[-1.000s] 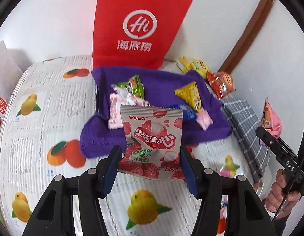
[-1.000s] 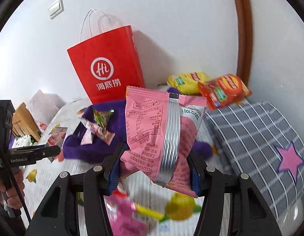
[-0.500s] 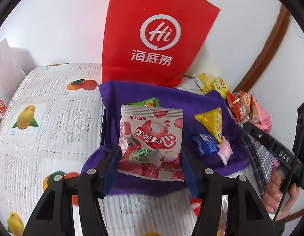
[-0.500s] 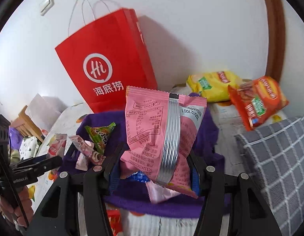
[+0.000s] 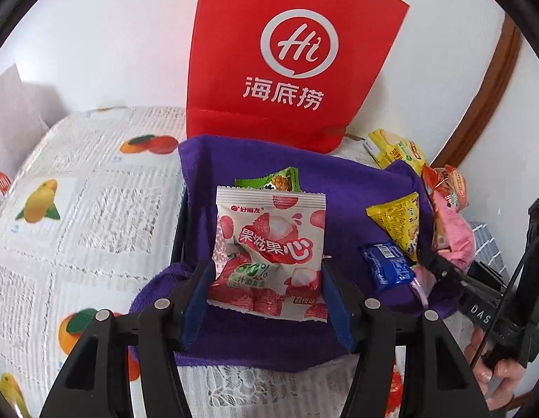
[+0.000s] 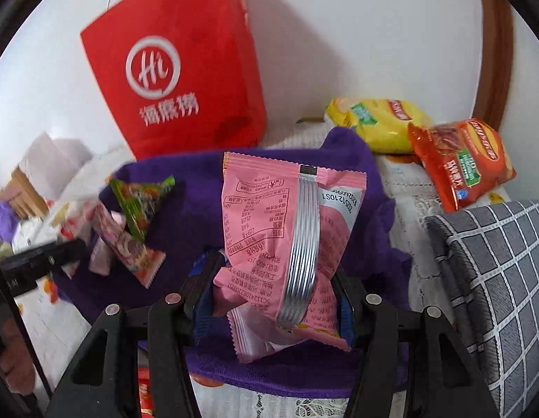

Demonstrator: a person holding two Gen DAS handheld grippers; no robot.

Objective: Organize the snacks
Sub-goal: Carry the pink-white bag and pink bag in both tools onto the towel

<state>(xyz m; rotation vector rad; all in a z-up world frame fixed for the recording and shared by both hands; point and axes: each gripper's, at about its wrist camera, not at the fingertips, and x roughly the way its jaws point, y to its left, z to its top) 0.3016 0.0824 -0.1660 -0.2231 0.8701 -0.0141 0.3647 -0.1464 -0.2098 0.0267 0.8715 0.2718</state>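
Observation:
My left gripper (image 5: 266,296) is shut on a white and red lychee candy packet (image 5: 269,250), held over the purple cloth-lined basket (image 5: 234,160). My right gripper (image 6: 272,296) is shut on a pink snack packet (image 6: 286,240), held over the same basket (image 6: 199,174); it also shows at the right of the left wrist view (image 5: 454,237). In the basket lie a green packet (image 6: 140,202), a yellow triangular packet (image 5: 398,219), a blue packet (image 5: 387,264) and a pink candy packet (image 6: 130,250).
A red paper bag (image 5: 286,55) stands behind the basket against the white wall. A yellow chip bag (image 6: 377,129) and an orange chip bag (image 6: 457,160) lie at the back right. A grey checked cushion (image 6: 495,278) is at the right. A fruit-print tablecloth (image 5: 77,191) covers the table.
Both grippers have moved forward with their packets, from the table's front to above the purple basket. The red bag looms closer in both views.

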